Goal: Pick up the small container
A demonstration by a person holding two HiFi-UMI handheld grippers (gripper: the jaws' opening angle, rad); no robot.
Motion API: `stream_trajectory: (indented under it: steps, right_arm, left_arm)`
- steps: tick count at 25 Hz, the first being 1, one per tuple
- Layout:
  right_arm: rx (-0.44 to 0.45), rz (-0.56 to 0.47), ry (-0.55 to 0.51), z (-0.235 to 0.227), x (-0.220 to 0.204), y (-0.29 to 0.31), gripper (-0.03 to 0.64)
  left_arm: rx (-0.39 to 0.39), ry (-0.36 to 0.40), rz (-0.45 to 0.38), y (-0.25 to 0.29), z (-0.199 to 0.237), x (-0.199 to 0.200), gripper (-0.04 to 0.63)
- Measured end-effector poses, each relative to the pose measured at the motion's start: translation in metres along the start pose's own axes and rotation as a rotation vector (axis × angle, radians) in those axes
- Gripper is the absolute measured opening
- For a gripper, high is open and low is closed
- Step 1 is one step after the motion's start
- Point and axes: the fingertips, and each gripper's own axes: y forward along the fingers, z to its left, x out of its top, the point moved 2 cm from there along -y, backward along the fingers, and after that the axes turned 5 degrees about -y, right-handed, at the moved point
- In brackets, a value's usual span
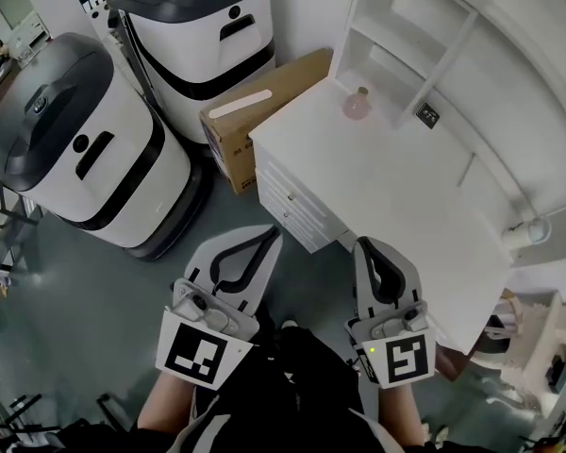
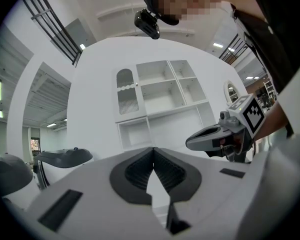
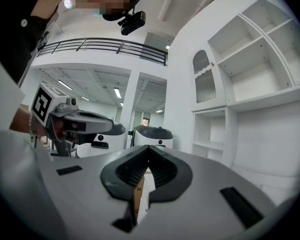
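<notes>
1. Standing upright on the counter (image 1: 387,187), the small container (image 1: 357,105) is pink and rounded with a narrower top. It sits near the counter's far edge, just beside the foot of the shelf unit (image 1: 410,36) that rises from the counter's back.
2. The left tool (image 1: 264,237) hangs off the counter's near corner, over the grey floor and well apart from the small container. Its jaws are clenched together with nothing between them, and the left gripper view shows the ribbed pads meeting in a line.
3. The right tool (image 1: 367,247) hangs at the counter's near edge, also well apart from the small container. The right gripper view shows its jaws pressed tight and empty.
4. Both tools lie side by side and point level towards the counter, each with its marker cube at the end away from the counter.
5. A bank of white drawers (image 1: 292,206) fills the counter's front face, just beyond the left tool's tip.
6. A cardboard box (image 1: 264,107) stands just beside the counter's left side.
7. Two rounded white-and-black machines (image 1: 85,149) stand on the floor left of the counter, beyond the box.
</notes>
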Motion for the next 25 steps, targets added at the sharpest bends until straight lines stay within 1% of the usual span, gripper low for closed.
stream_trajectory:
  steps: [6,13,25]
  right_arm:
    - [-0.066,0.025,0.003,0.001,0.005,0.040,0.002]
    - [-0.156,0.059,0.001,0.007,0.008,0.075,0.002]
    - [-0.274,0.082,-0.020,0.023,0.016,0.113,0.002]
  left_arm:
    - [-0.068,-0.009,-0.011,0.016,0.045,-0.007,0.002]
    - [-0.155,-0.015,-0.025,0.028,0.088,-0.019,0.002]
    - [-0.259,-0.017,-0.078,0.035,0.136,-0.029,0.002]
